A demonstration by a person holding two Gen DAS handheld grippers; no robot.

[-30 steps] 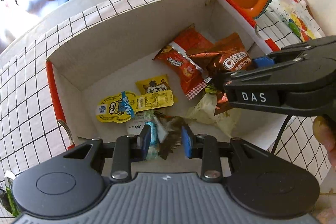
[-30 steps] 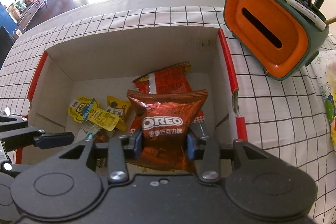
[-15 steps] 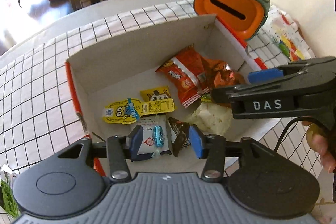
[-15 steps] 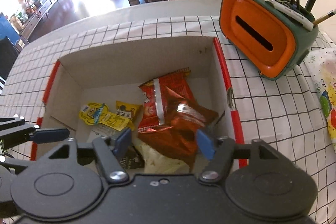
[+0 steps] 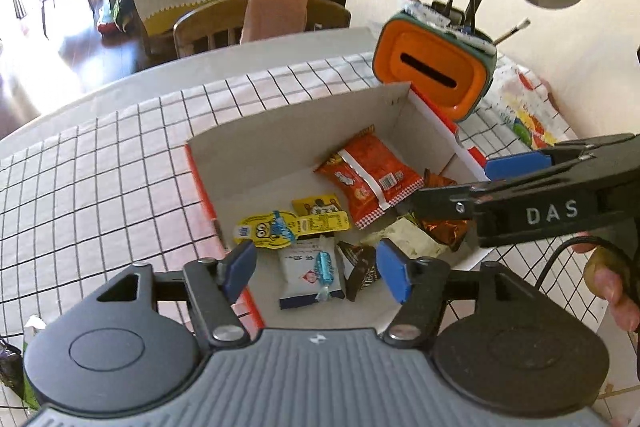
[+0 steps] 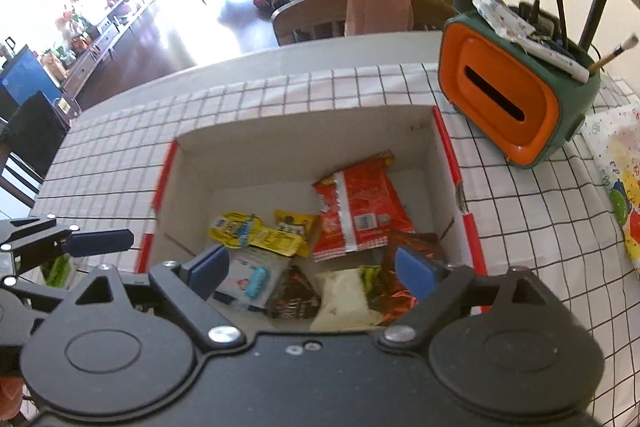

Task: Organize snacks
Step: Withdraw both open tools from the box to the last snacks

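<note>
oreo pack point(image 6: 404, 267) dropped, crumpled in box point(image 6: 280, 143).

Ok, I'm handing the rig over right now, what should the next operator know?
Left claw: open, nothing between the fingers; its jaws have just been opening over the near end of the box.
Right claw: open and empty too, jaws just opened, above the copper Oreo pack.
Cardboard box on the checked cloth holds everything visible: red snack bag, yellow Minion packet, white sachet with the blue candy, dark chocolate wrapper, pale pouch.
Done: those snacks lie loose in the box.
Left: no loose snacks clearly show outside it; check the table edges.
</note>
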